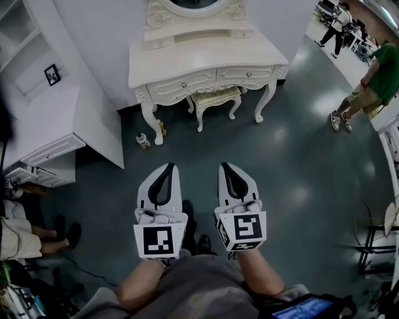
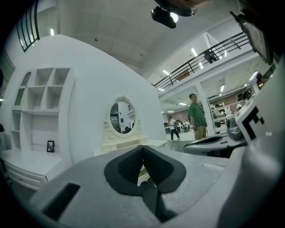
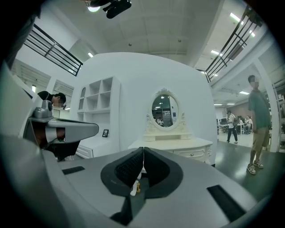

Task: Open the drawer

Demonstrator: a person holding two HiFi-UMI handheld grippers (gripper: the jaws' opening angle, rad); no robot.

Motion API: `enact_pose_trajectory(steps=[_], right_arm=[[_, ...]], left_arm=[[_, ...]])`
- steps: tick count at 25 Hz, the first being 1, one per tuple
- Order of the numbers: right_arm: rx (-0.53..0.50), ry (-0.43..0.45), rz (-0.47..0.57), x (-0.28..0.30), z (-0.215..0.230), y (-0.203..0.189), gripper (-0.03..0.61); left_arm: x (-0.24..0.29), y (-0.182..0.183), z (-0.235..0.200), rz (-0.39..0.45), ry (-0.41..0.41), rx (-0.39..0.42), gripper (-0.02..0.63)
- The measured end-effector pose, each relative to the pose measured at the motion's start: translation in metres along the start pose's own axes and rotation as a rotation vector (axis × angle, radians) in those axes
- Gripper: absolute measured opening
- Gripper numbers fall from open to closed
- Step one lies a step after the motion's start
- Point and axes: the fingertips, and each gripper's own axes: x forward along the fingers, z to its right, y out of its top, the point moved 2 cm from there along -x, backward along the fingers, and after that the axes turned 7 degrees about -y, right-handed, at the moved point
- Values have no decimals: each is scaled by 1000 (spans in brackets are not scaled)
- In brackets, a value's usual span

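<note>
My left gripper (image 1: 169,168) and right gripper (image 1: 225,167) sit side by side, aimed at twelve o'clock, both with jaws closed on nothing. I see the dressing table (image 1: 206,59) well ahead at twelve, its drawers (image 1: 182,83) shut.

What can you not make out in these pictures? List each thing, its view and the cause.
Mirror: head view, cut off by the top edge.
Drawer knobs: head view, too small for detail.
Dressing table drawers: left gripper view, hidden behind the left gripper.
Bottle on the floor: head view, label too small.
</note>
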Motion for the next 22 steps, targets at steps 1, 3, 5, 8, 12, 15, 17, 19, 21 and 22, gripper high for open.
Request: enact_pose_trajectory(steps=[1,3,5,8,12,15,17,19,21,22], right_arm=[[-2,1,-5,6,2,-2,14],[-6,0,-15,19,4,-6,14],[-13,-6,-17,36,7,-8,14],[-26,-19,1,68,12,-7,14],[-22,-21,-19,117,17,-18,14],[-7,-20,-50,154,18,-27,14],[-3,-17,-56,177,18,-27,14],[-4,-18,-55,198,16,-24,14],[-5,-22,-58,218,12,-23,14],[-4,-24,-62,228,10,-23,14]], left_arm=[[6,-2,-2,-2,0,-1,15],[17,-7,-9,-7,-1,-4,15],[31,-15,-18,-22,-1,-14,15],[59,-26,-37,-41,0,-31,15],[99,-44,-64,-81,0,-49,15],[130,-55,-87,-105,-3,-53,15],[149,-57,-101,-108,-8,-51,15],[165,-57,-115,-106,-14,-55,15],[180,-60,-130,-108,-21,-70,15],[187,-61,-137,-106,-24,-76,15]])
